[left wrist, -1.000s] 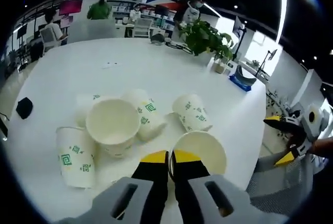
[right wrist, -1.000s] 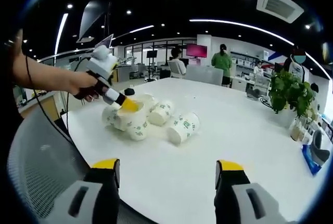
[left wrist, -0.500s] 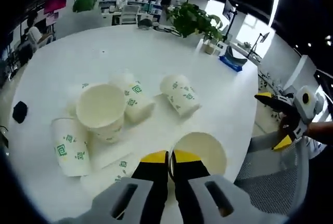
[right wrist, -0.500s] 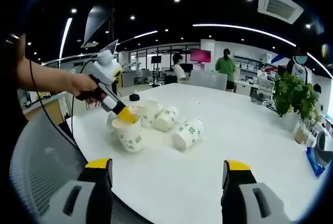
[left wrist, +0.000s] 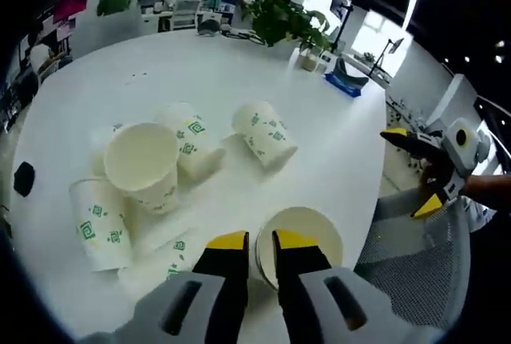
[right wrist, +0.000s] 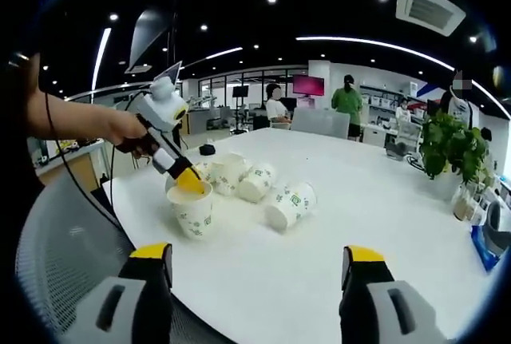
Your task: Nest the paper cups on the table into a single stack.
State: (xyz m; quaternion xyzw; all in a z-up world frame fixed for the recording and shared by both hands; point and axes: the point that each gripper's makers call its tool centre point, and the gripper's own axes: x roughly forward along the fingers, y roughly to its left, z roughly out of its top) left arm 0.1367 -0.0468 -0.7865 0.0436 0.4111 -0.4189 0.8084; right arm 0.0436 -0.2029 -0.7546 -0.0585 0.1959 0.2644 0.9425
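Note:
Several white paper cups with green prints are spread over the white table (left wrist: 239, 65). One cup (left wrist: 307, 236) (right wrist: 192, 208) stands upright near the table's edge. My left gripper (left wrist: 261, 242) (right wrist: 189, 180) is over its rim, jaws slightly apart, with the rim between them. Beyond it an upright cup (left wrist: 140, 160) stands mouth up. Two cups (left wrist: 188, 140) (left wrist: 263, 132) lie on their sides, one cup (left wrist: 96, 220) is upside down, and one more (left wrist: 160, 260) lies flat. My right gripper (right wrist: 257, 256) (left wrist: 411, 170) hangs off the table's near edge, open and empty.
A potted plant (left wrist: 279, 17), a blue item (left wrist: 345, 81) and a small black object (left wrist: 24, 176) sit on the table. A grey mesh chair (left wrist: 415, 256) stands by the edge. People are at desks far behind.
The left jaws have parted a little around the cup's rim. The cup they carried has come down and now stands upright on the table. The right gripper has barely moved.

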